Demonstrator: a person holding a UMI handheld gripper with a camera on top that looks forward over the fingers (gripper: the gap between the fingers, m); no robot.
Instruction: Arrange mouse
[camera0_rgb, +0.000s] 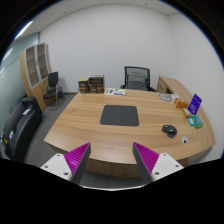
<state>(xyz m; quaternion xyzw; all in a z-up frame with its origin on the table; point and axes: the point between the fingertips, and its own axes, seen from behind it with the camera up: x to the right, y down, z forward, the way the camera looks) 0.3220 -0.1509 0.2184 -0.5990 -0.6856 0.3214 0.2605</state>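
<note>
A dark mouse (170, 130) lies on the wooden table (90, 128), to the right of a dark grey mouse mat (120, 115) at the table's middle. My gripper (111, 158) is well back from the table's near edge, above the floor side, with its two magenta-padded fingers (75, 157) spread wide and nothing between them. The mouse is far ahead and to the right of the right finger.
A purple box (194, 101), a teal object (194, 121) and a small white object (184, 139) lie near the table's right end. Papers (115, 92) lie at the far side. Office chairs (135, 77) stand behind, another (20, 125) at the left. A wooden shelf (36, 68) stands at the far left.
</note>
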